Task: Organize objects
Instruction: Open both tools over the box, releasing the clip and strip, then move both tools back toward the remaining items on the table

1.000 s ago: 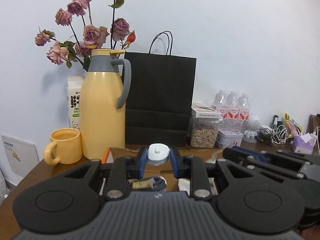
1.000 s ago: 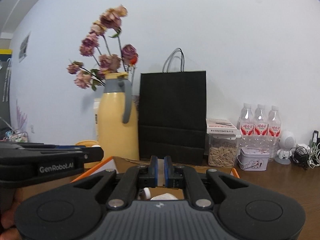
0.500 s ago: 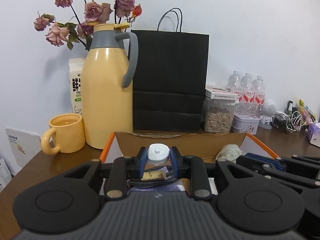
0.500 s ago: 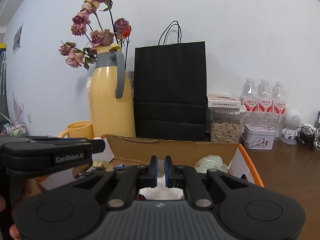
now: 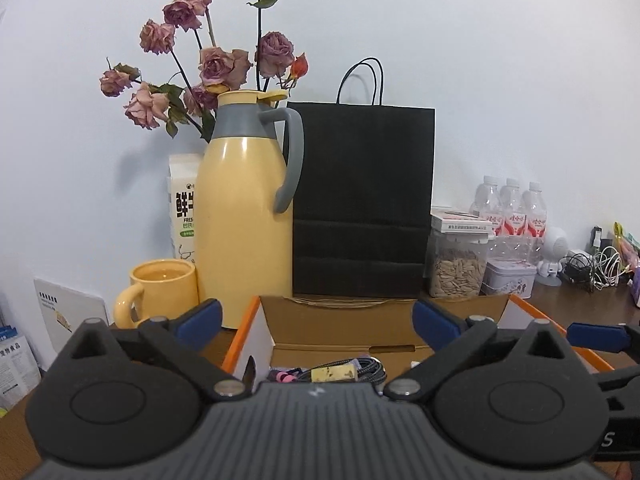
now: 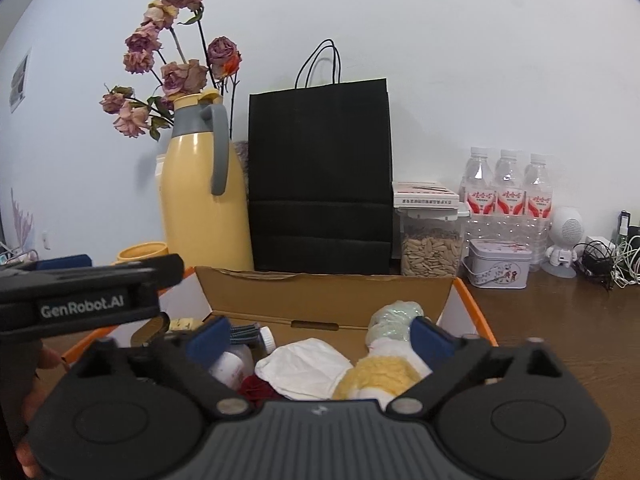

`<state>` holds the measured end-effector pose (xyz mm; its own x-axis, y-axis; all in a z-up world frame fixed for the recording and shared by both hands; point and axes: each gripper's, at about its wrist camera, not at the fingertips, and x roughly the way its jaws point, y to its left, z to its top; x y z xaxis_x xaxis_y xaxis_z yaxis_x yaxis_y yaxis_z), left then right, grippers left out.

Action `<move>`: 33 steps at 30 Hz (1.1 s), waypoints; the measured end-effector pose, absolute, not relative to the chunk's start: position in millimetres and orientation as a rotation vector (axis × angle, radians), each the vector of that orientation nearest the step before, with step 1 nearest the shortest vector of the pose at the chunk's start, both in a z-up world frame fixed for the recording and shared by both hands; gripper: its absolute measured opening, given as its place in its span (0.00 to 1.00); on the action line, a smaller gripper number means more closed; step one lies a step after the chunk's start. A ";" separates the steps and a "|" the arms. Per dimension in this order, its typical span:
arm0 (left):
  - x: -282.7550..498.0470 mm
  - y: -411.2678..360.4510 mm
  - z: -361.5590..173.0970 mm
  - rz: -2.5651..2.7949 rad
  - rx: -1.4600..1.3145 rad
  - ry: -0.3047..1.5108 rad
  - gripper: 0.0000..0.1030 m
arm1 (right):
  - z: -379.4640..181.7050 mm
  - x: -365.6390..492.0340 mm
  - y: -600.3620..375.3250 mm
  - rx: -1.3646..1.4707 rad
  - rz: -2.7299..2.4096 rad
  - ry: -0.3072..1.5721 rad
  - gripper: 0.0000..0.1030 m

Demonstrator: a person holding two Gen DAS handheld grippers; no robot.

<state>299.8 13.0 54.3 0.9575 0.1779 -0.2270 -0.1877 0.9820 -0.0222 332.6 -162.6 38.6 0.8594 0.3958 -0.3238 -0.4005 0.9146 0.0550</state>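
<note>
1. Left gripper (image 5: 316, 322): its jaws are opening, blue pads spread wide, with nothing between them. It hovers over the left part of the open cardboard box with orange edges (image 5: 240, 332).
2. Right gripper (image 6: 320, 338): its jaws are likewise opening, nothing pinched. It hangs over the right part of the same box (image 6: 472, 300).
3. Box contents: a coiled dark braided cable (image 5: 360, 370) lies below the left gripper. Below the right gripper lie a small white plastic bottle (image 6: 230, 366), a crumpled white tissue (image 6: 304, 370), a fluffy yellow and white soft item (image 6: 380, 372) and a pale green bundle (image 6: 394, 318). These items are already in the box.
4. Judgement: the step in hand appears to be a release into the box. To do it well, lift each gripper straight up, pads wide, so neither snags the cable or drags the tissue out. Keep the two grippers apart, as they sit close side by side.
5. Behind the box, on the brown wooden worktop (image 6: 560, 320): a yellow ceramic mug (image 5: 164, 292), a tall yellow jug with grey handle (image 5: 244, 220), a black paper bag (image 5: 362, 200) and a clear jar of seeds (image 5: 458, 264).
</note>
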 end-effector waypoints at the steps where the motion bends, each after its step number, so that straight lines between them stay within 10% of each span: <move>1: 298.9 12.9 54.5 0.181 -0.047 0.225 1.00 | 38.7 332.4 -163.1 -0.012 0.417 0.337 1.00; 33: 227.0 17.8 48.5 0.086 -0.064 0.249 1.00 | 36.9 265.7 -184.4 -0.133 0.491 0.359 1.00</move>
<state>227.0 17.8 48.5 0.9655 0.0771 -0.2488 -0.0930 0.9943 -0.0527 265.7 -184.4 36.9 0.8209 0.4368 -0.3679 -0.4830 0.8748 -0.0389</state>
